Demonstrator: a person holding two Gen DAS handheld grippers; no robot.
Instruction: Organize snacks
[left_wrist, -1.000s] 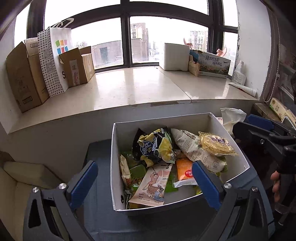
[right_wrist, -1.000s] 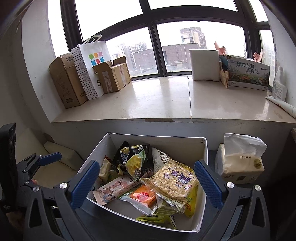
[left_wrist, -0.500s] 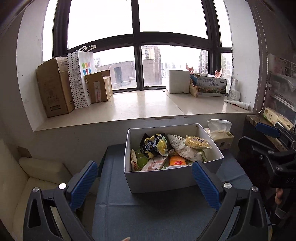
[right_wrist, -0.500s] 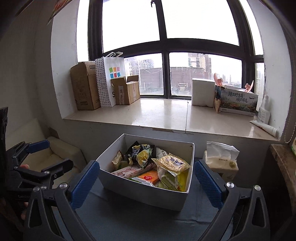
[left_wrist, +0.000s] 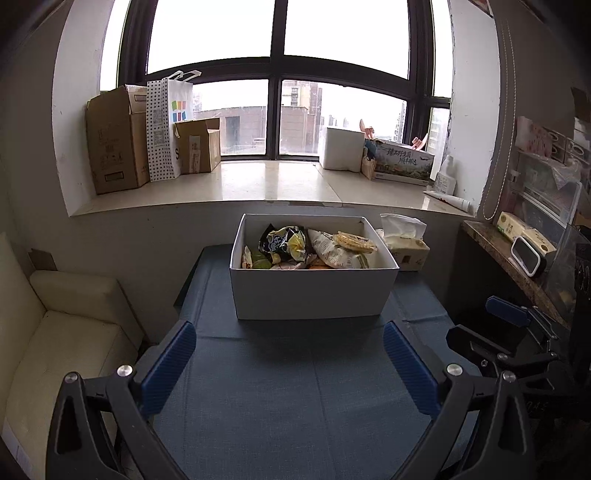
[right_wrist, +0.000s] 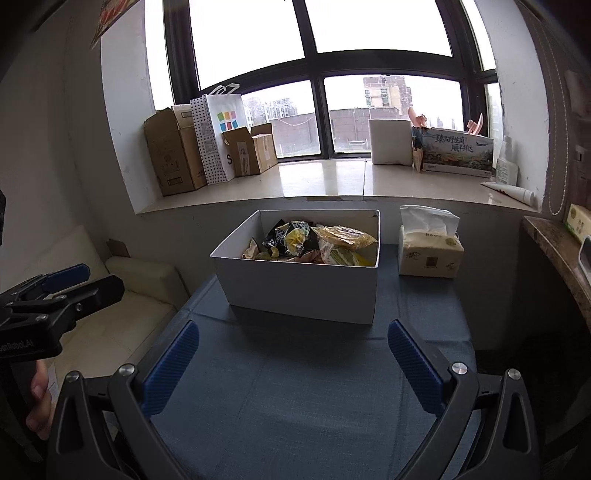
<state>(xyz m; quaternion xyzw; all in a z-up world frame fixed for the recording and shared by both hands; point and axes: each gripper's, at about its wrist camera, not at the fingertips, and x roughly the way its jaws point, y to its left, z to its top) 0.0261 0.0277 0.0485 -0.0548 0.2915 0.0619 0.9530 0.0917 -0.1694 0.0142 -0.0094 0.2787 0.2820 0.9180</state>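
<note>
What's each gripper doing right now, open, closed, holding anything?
Left gripper: open, empty, above the blue cloth, short of the white box.
Right gripper: open, empty, also short of the box.

Tissue pack (right_wrist: 430, 254) on blue tablecloth (right_wrist: 314, 387), 2 cardboard boxes (right_wrist: 173, 155) on windowsill (right_wrist: 325, 177)

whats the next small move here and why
Probably ease the right tongs forward toward the white cardboard box. Both tongs are open and empty, back from the box over the blue tablecloth, while the crinkly yellow snack packet lies on top of the pile on that side.
</note>
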